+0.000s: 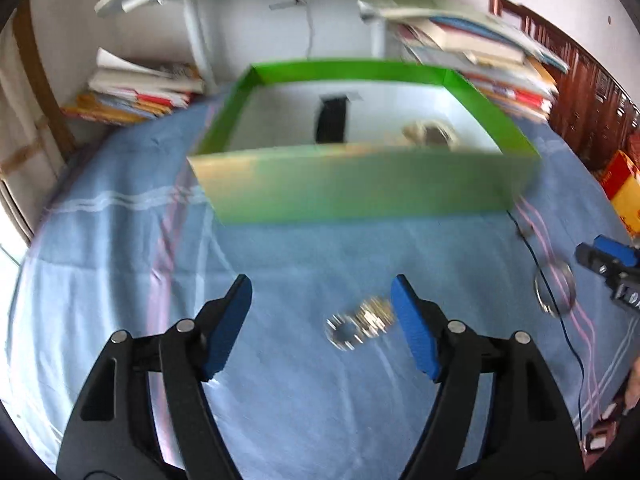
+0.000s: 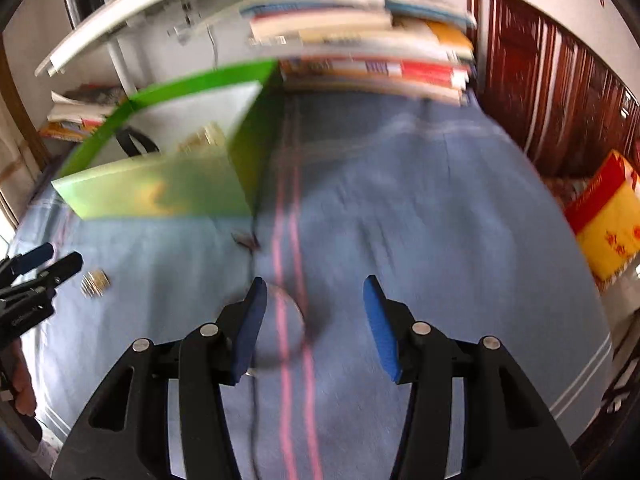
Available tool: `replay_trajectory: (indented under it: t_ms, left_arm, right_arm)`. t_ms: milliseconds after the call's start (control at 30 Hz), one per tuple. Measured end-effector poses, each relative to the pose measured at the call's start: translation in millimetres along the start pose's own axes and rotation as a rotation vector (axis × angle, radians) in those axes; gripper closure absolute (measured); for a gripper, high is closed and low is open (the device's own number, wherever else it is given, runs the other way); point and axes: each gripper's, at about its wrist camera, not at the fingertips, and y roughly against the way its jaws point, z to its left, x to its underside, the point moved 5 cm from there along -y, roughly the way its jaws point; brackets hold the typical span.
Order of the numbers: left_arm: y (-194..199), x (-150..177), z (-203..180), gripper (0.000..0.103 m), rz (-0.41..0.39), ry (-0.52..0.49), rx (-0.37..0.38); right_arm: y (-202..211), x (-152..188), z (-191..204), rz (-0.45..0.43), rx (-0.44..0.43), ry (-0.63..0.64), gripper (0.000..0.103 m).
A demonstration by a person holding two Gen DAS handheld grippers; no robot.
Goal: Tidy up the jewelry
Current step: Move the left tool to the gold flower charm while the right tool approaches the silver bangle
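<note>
Bright daylight, strongest at the left edge of both views. Heavy motion blur smears the box (image 1: 360,184), books (image 2: 360,40) and ring (image 1: 554,288); the gripper fingers (image 1: 228,320) stay sharp. Fisheye bends the edges, with dark vignette corners. Shadows are soft

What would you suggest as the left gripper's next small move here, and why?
Probably ease the open left gripper forward and slightly right over the sparkly jewelry piece, which lies loose on the cloth beside its right finger, outside the green box.
</note>
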Motion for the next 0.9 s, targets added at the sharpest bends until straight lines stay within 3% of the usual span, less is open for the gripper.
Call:
replay_trajectory:
  t_ms: [133, 400, 600, 800, 833, 867, 900]
  left_arm:
    - [-6.3, 6.1, -5.4, 0.031, 0.021, 0.001, 0.006]
    - [-11.8, 6.6, 20.5, 0.029, 0.044, 0.101, -0.021]
    - [-12.4, 7.9, 6.0, 0.028, 0.042, 0.054, -0.003]
    - [-23.6, 10.5, -15.1, 0.028, 0.063, 0.002, 0.021]
    - [-24.7, 11.3, -18.0, 0.029, 0.059, -0.012, 0.012]
    - [-25.3, 12.1, -19.9, 0.038, 0.054, -0.022, 0.006]
    - [-25.9, 13.1, -21.7, 0.053, 0.050, -0.032, 0.010]
  right_arm:
    - [-8.5, 9.7, 14.2, 0.004, -0.029, 0.035, 0.051]
    - [1.6, 27.4, 81.3, 0.040, -0.207, 0.166, 0.052]
    - [11.3, 28.3, 75.4, 0.003, -0.091, 0.159, 0.052]
    - [5.9, 30.1, 64.7, 0.013, -0.073, 0.132, 0.052]
    - [4.8, 30.9, 65.3, 0.017, -0.076, 0.133, 0.052]
    - [3.5, 31.9, 66.1, 0.020, -0.082, 0.136, 0.052]
    - [3.9, 33.7, 66.4, 0.017, -0.082, 0.139, 0.052]
